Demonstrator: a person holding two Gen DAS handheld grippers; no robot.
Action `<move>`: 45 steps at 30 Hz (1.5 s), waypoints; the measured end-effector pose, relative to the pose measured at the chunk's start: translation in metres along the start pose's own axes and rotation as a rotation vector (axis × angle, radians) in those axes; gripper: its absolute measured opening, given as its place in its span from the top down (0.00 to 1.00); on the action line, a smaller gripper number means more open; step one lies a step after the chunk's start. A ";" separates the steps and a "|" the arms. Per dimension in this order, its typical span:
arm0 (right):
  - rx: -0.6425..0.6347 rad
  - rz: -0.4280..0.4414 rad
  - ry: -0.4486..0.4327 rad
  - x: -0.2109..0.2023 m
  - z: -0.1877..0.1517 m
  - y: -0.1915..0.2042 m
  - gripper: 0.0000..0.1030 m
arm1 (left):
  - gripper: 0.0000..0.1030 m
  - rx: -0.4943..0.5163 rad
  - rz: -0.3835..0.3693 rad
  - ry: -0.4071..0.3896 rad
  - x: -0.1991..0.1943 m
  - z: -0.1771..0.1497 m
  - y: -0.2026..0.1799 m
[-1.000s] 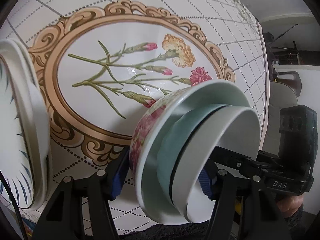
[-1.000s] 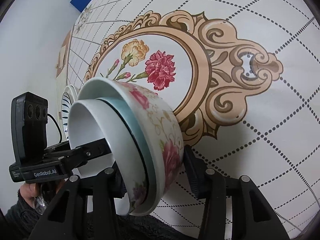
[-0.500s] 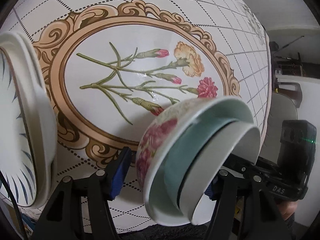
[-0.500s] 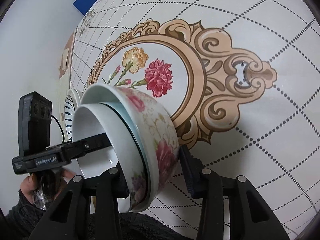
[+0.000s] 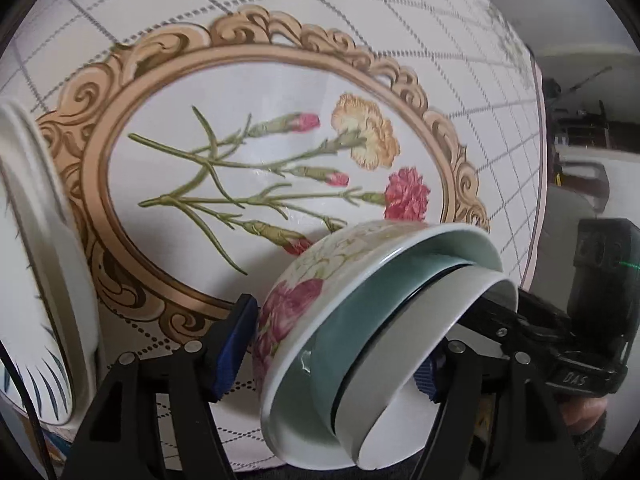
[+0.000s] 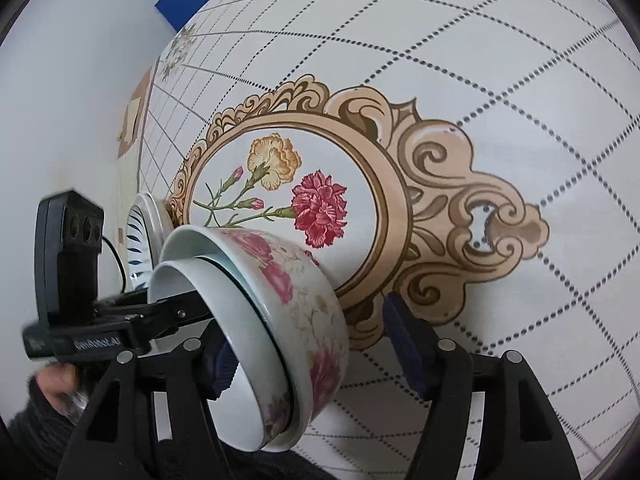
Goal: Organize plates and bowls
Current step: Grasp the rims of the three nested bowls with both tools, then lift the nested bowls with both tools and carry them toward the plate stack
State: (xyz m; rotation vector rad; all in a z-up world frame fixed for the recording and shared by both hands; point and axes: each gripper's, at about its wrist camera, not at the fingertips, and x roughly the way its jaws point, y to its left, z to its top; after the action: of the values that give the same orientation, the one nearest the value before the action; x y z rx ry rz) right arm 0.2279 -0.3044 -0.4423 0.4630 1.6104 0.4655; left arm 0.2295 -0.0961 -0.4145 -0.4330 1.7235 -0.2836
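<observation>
Bowls (image 5: pixel 360 344), three nested, are sitting on the flowered tablecloth (image 5: pixel 248 184) at its near edge: a floral outer one (image 6: pixel 304 320), a pale green one inside it, a white one innermost. I am judging them stiff, glazed, slippery and breakable, heavy as a stack; the best hold is across the outer wall or over the rim. My left gripper (image 5: pixel 332 348) is standing spread, its left pad clear of the floral wall, jaws having just been opening. My right gripper (image 6: pixel 308 356) is likewise spread around the stack, its right pad well apart, just opened. A blue-patterned plate (image 5: pixel 36 280) is lying to the left.
</observation>
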 end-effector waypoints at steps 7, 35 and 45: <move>-0.016 0.022 0.041 0.010 -0.001 0.005 0.54 | 0.35 0.021 0.008 0.030 0.005 0.003 -0.004; -0.069 -0.074 0.025 -0.002 0.001 0.018 0.65 | 0.41 0.046 0.084 -0.081 -0.009 -0.012 -0.008; -0.018 -0.045 0.103 0.008 0.008 0.014 0.60 | 0.39 0.013 0.033 -0.028 -0.006 -0.005 -0.001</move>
State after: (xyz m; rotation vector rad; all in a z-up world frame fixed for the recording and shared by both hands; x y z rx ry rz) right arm 0.2356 -0.2885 -0.4417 0.3933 1.7112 0.4758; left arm 0.2256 -0.0945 -0.4079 -0.3968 1.6993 -0.2632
